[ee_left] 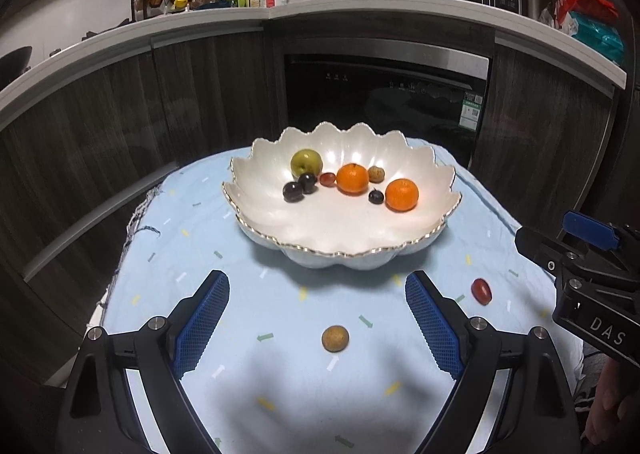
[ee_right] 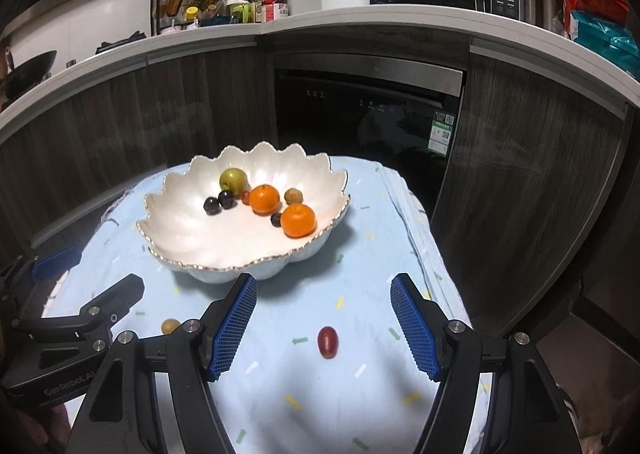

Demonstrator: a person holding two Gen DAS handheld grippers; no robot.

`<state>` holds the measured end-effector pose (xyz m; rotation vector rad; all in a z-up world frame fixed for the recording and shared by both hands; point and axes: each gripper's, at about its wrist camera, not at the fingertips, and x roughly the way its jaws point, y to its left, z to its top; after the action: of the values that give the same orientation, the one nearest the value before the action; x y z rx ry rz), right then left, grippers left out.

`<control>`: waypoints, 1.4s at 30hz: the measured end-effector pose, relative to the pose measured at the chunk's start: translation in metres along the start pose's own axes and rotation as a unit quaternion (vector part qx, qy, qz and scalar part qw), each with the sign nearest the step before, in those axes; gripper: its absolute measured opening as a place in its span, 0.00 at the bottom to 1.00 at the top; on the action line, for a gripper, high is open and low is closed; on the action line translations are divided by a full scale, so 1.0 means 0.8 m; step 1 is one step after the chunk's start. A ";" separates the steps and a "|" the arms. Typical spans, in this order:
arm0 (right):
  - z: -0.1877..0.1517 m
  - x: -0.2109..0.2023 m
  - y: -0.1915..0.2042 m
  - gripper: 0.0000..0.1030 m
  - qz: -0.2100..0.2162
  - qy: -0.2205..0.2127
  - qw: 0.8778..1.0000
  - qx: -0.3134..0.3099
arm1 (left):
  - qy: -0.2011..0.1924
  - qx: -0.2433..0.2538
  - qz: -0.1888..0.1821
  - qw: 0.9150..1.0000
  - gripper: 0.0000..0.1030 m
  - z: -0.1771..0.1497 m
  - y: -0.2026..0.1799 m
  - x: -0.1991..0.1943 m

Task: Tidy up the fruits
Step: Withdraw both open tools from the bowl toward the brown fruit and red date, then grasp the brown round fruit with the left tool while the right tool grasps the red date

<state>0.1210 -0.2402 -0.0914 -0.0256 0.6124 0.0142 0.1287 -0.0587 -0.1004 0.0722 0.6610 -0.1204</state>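
Lighting and picture quality: dim kitchen, fisheye views.
Overhead glare on the bowl [ee_left: 434, 214]; soft shadow beneath it; corners vignetted black, edges bowed, focus sharp centrally.

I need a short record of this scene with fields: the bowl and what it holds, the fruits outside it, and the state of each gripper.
bowl: white scalloped bowl on the blue cloth
in bowl: two oranges, green fruit, three dark grapes, red grape, brown longan
outside bowl: loose longan, loose red grape, both on the cloth
left gripper: open, empty, the loose longan lies ahead between its fingers
right gripper: open, empty, the loose red grape lies ahead between its fingers
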 end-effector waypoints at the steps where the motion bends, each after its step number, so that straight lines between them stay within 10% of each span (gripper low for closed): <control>1: -0.002 0.001 0.000 0.68 0.000 0.001 1.000 0.000 | 0.002 0.001 0.000 1.000 0.88 -0.003 0.000 0.002; 31: -0.041 0.055 -0.001 0.67 -0.009 0.048 0.999 -0.016 | 0.041 -0.014 -0.004 0.999 0.72 -0.050 -0.007 0.060; 42: -0.050 0.086 -0.008 0.46 -0.001 0.095 0.996 -0.002 | 0.069 -0.017 -0.024 0.997 0.56 -0.059 -0.006 0.081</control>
<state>0.1549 -0.2473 -0.1637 -0.0325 0.8019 0.0112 0.1502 -0.0638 -0.1775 0.0316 0.8033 -0.1516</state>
